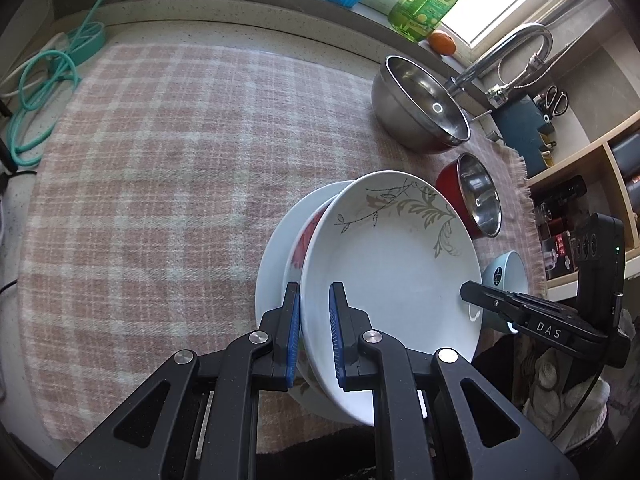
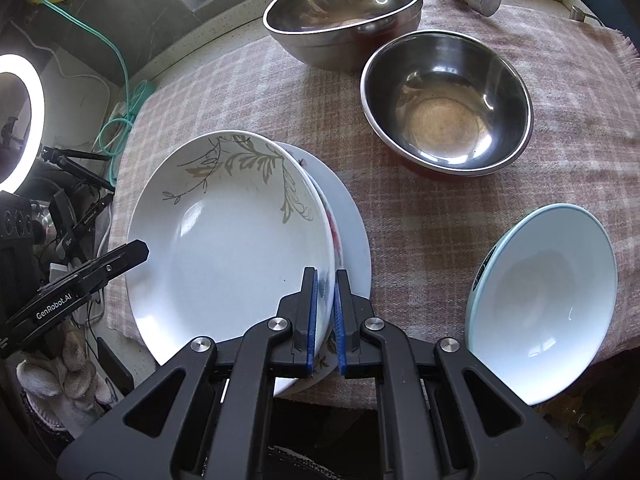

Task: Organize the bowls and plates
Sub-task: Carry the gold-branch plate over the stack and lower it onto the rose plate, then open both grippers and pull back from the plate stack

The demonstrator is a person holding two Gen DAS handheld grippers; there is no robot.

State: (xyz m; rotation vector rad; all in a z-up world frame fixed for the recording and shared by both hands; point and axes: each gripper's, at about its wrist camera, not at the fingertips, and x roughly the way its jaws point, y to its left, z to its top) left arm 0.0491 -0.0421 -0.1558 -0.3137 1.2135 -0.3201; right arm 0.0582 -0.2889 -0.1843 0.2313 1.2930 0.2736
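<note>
Now carrying a stack of shallow white ceramic plates point(image 1: 392, 264) over the pink-checked cloth point(image 1: 160, 160) on the worktop, leaf-patterned plate on top, tilted up on edge. Left tool point(image 1: 314, 334) clamped on the stack's near rim, blue pads either side; right tool point(image 2: 325, 316) pinched shut on the opposite rim (red-flowered plate and wider plain plate visible behind the top one).

Best done by bringing both tools down together, levelling the stack before the lowest plate meets the cloth, and letting go only once weight sits flat. Uneven lowering would likely let the plates slide against each other.

Room to the left of the stack in the left wrist view: wide bare cloth, well clear. Tighter on the other side: small red-sided steel bowl point(image 2: 448, 104) near, large steel bowl point(image 2: 344, 12) behind it, pale blue ceramic bowl point(image 2: 548, 300) just beside the right tool. Cloth's front edge close under the stack, so set down further in, away from the drop.
</note>
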